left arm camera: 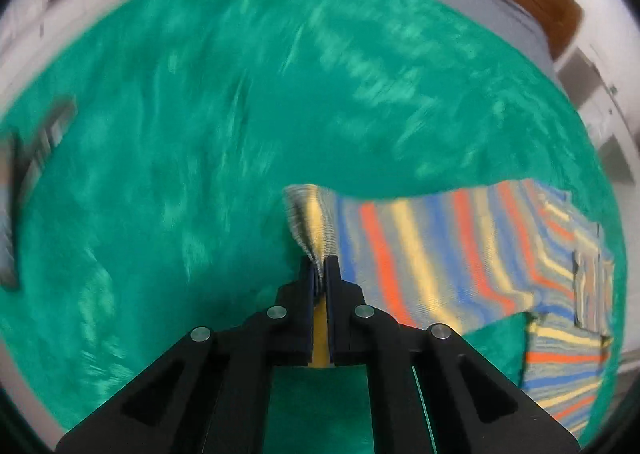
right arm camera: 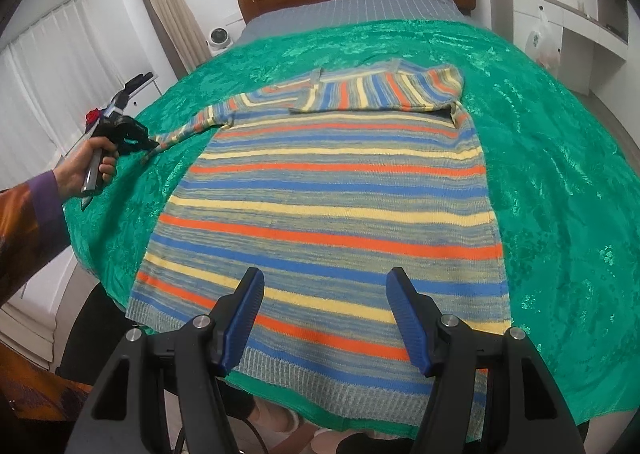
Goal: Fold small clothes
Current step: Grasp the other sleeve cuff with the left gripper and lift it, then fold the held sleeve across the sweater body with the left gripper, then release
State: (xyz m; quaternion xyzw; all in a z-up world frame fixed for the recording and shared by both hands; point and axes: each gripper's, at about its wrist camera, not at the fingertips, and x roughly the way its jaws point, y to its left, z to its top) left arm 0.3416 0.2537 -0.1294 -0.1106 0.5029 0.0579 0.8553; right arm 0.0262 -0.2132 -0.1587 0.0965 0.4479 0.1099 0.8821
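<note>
Bedroom, green bedspread (right arm camera: 560,174) under striped sweater (right arm camera: 332,190); left jaws clamped on sleeve cuff (left arm camera: 308,222), right jaws apart.

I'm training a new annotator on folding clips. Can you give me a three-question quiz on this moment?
1. True or false: the left gripper is shut on the sweater's sleeve cuff.
2. What does the right gripper hold? A) the hem B) nothing C) the collar
3. Fill in: the sweater lies on a ____ cover.

Key: 1 true; 2 B, its jaws stand open above the hem; 3 green.
</note>
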